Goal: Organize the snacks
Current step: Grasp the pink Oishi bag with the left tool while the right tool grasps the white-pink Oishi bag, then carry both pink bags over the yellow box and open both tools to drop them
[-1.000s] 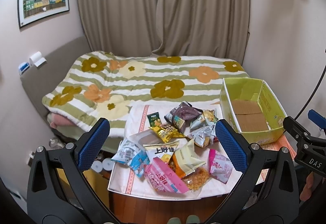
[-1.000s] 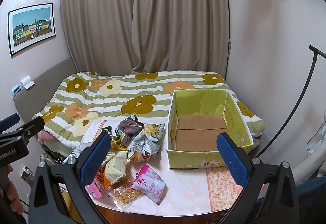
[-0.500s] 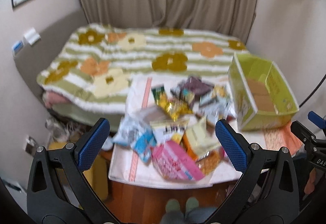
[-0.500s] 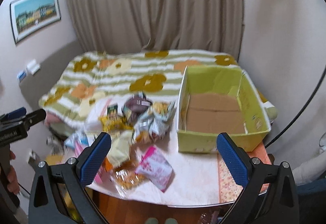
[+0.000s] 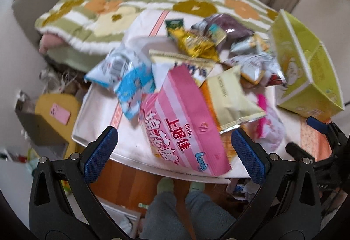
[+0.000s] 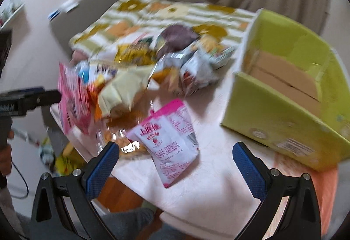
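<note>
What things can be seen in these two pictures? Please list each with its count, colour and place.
big snack bag: one, pink, near table edge
small snack packet: one, pink and white, flat on the table, apart from the pile
cream bag: one, pale yellow, on the pile
blue-white packets: about two, left side of the pile
gold packet: one, far part of the pile
purple bag: one, far part of the pile
box: one, lime green, open, nothing visible inside, right of the snacks
table: one, white cloth
bed quilt: one, green stripes with flowers, behind the table
left gripper: open
right gripper: open
</note>
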Demonstrator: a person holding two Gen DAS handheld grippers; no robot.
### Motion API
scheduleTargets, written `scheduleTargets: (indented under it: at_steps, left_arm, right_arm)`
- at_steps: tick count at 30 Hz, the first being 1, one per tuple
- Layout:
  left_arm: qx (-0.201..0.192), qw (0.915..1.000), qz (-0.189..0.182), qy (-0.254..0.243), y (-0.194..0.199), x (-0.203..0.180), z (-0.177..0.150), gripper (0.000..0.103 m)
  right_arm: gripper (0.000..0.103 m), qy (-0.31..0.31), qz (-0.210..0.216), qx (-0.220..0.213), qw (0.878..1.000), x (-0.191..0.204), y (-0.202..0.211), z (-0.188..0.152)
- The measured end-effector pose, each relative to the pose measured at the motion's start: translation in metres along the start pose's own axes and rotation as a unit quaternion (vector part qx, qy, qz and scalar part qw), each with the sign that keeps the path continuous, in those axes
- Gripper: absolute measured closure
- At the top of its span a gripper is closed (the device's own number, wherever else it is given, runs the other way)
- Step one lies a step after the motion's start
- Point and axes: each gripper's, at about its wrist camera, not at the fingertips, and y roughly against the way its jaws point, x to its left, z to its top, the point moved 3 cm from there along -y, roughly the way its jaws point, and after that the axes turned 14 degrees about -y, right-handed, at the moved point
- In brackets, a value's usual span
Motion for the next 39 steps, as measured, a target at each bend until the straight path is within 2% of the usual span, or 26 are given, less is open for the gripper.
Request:
scheduleTargets:
  at_steps: [6, 8, 10, 19, 22, 25, 26, 29, 39]
  left_arm:
    - [0.014, 0.9986, 0.022, 0.046, -0.025, 0.003, -0.008, 0.004]
    - [0.016, 0.9978, 0.022, 0.06, -0.032, 0.005, -0.01, 0.013]
    - [0.018, 0.997, 0.021, 0.072, -0.039, 0.006, -0.011, 0.03]
    - [0.013, 0.9943, 0.034, 0.1, -0.044, 0.013, -0.017, 0.048]
    - [0.01, 0.9944, 0.038, 0.099, -0.041, 0.011, -0.017, 0.051]
    - [0.004, 0.9946, 0.042, 0.095, -0.036, 0.008, -0.016, 0.053]
    - [0.004, 0.9947, 0.044, 0.093, -0.035, 0.007, -0.015, 0.053]
    - [0.0, 0.9948, 0.046, 0.09, -0.03, 0.006, -0.015, 0.054]
    - [-0.022, 0.9956, 0.053, 0.074, 0.004, -0.003, -0.008, 0.055]
  right_arm:
    - [0.0, 0.057, 0.033, 0.044, 0.997, -0.006, -0.038, -0.006]
    - [0.0, 0.066, 0.042, 0.055, 0.995, -0.01, -0.045, -0.006]
    - [0.0, 0.076, 0.053, 0.064, 0.994, -0.011, -0.051, -0.005]
    - [0.0, 0.106, 0.068, 0.074, 0.989, -0.016, -0.074, 0.006]
    - [0.009, 0.102, 0.071, 0.069, 0.99, -0.016, -0.079, 0.01]
    - [0.028, 0.096, 0.072, 0.076, 0.99, -0.024, -0.083, 0.018]
    - [0.04, 0.098, 0.074, 0.072, 0.99, -0.02, -0.086, 0.018]
    - [0.051, 0.099, 0.073, 0.071, 0.99, -0.025, -0.084, 0.025]
    - [0.054, 0.064, 0.072, 0.055, 0.994, -0.031, -0.061, 0.044]
